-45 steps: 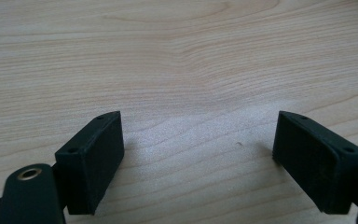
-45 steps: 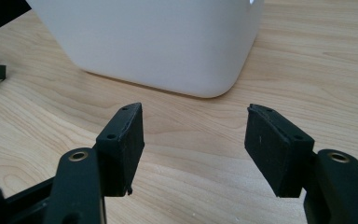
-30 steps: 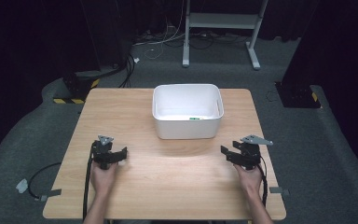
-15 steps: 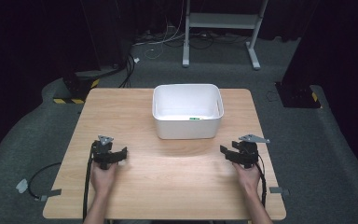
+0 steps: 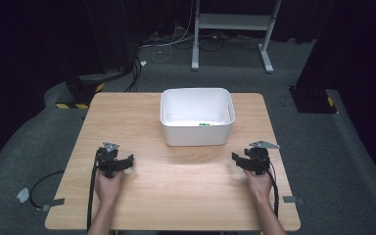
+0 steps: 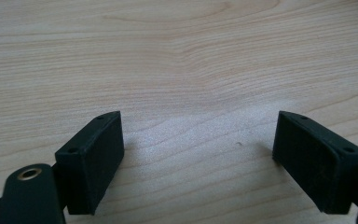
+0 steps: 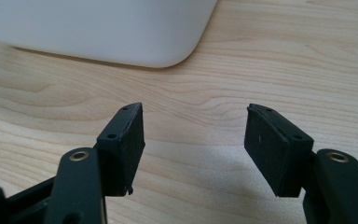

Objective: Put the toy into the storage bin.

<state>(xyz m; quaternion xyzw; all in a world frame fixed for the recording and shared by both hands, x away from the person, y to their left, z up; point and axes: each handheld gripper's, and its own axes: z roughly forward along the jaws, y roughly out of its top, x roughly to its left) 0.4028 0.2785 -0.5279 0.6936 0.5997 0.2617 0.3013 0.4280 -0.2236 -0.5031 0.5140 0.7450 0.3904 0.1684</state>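
i hold the left gripper (image 5: 122,162) lower left and the right gripper (image 5: 241,160) lower right, jaws spread and empty, flanking the white bin (image 5: 197,117) at centre, ready to reach.

High view: fixed overhead camera, near side of light wooden desk (image 5: 176,196), facing forward and down; whole desktop in frame, grey carpet floor (image 5: 323,147) beyond. Left tool view: camera riding black two-jaw left tool (image 6: 198,154), very close above wood grain, looking along its jaws. Right tool view: camera on black two-jaw right tool (image 7: 196,140), equally low, facing white rectangular plastic tub (image 7: 98,28). Shared: tub (image 5: 197,117) and desktop, high and right tool views.
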